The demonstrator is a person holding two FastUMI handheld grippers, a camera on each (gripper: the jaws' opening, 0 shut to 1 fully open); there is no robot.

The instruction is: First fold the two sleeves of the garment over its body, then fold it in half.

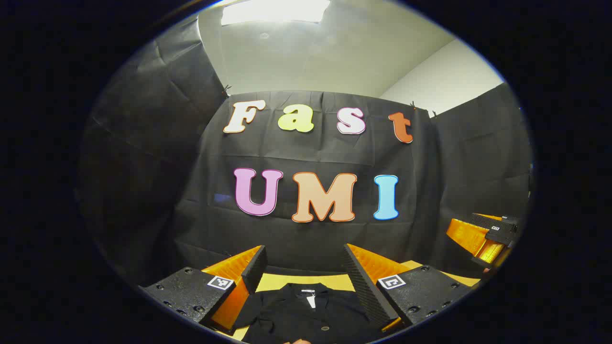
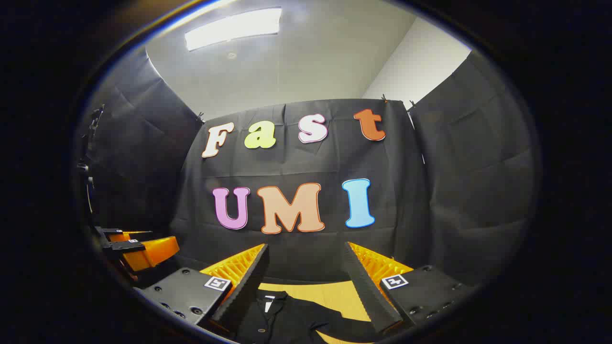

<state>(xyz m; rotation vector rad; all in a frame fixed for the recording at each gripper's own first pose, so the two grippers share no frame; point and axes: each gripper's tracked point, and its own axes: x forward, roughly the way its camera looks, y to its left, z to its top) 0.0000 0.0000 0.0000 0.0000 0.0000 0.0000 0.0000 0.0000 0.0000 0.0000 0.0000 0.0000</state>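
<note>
In the left gripper view we see the left hand-held gripper [image 1: 304,267] at the bottom of the frame with its two fingers spread wide apart and nothing between them. Through the gap, at the bottom centre, lies the dark shirt [image 1: 306,313], its collar toward the far edge and a small white tag at the neck; a button shows lower down on its front. The shirt rests on a yellow tabletop [image 1: 272,282], of which a bare strip shows just beyond the collar. At the right edge of the same frame, well apart from the shirt, we see the other hand-held gripper held above the tabletop. In the right gripper view the right hand-held gripper [image 2: 306,267] also sits at the bottom of the frame, its fingers spread and gripping nothing. Between them the shirt [image 2: 287,317] appears at the bottom centre, collar and white tag toward the lower left, with one sleeve [image 2: 346,327] reaching toward the lower right across the tabletop [image 2: 334,296]. The left gripper shows at the lower left edge of this frame. Black cloth [image 2: 296,162] hangs behind the tabletop in both views, and a ceiling light [image 2: 234,28] glows in the upper left.
</note>
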